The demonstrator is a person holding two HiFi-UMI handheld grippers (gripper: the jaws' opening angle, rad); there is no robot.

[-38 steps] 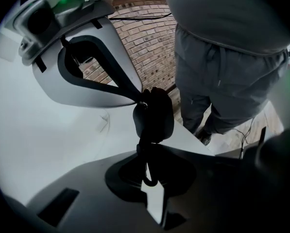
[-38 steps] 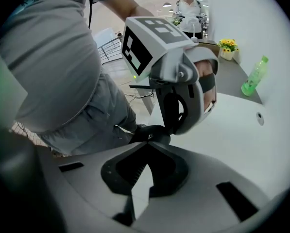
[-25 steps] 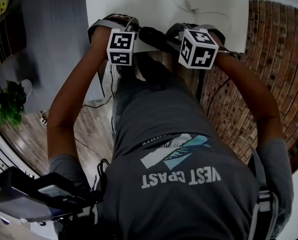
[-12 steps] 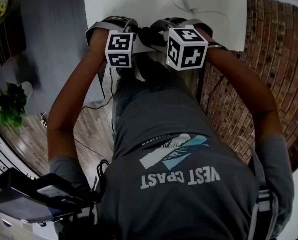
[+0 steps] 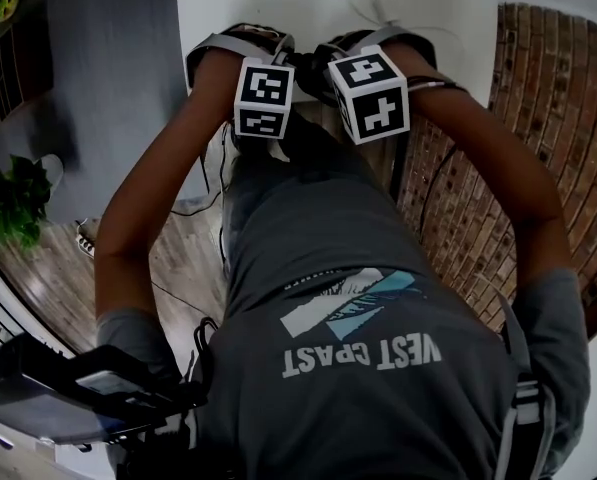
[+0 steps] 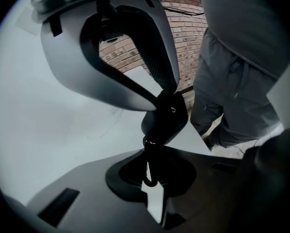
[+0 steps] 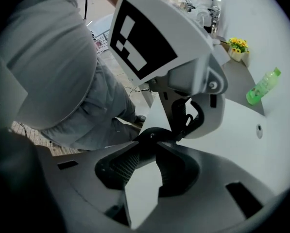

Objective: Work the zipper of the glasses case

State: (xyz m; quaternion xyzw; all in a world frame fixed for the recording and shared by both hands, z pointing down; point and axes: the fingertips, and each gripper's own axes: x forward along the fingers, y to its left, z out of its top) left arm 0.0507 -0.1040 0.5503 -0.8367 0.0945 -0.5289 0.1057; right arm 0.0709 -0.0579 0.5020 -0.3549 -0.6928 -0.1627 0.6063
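Left gripper (image 6: 149,161) is closed, jaws pinching the thin dark zipper pull loop (image 6: 148,174) of the black rounded glasses case (image 6: 165,118). The case sits just past the left tips, with the loop running straight from its near end into the jaws. It looks raised off the white worktop (image 6: 47,130), near the worktop's edge, but whether it touches the surface can't be settled.

Right gripper (image 7: 149,159) is open. Its jaws have just been opening, the ribbed pads are apart, and bare worktop shows through the gap. Only the dark end of the case sits at its tips, and the pads are not pressing on it. So the left gripper alone has hold of anything.

In the head view both grippers are side by side and close together at the worktop's near edge. The case is mostly hidden under them.

Key relation: the case lies between the two grippers, just ahead of both pairs of tips. Its long axis appears to run from the pull end at the left gripper across toward the right gripper's tips. Both are about equally near, at opposite ends.

Judgement: the right gripper probably needs to close on the case body again as a brace, then the left drags the pull along that axis. Unbraced, the case would likely just follow the pull. The thin loop could slip out of the left jaws.
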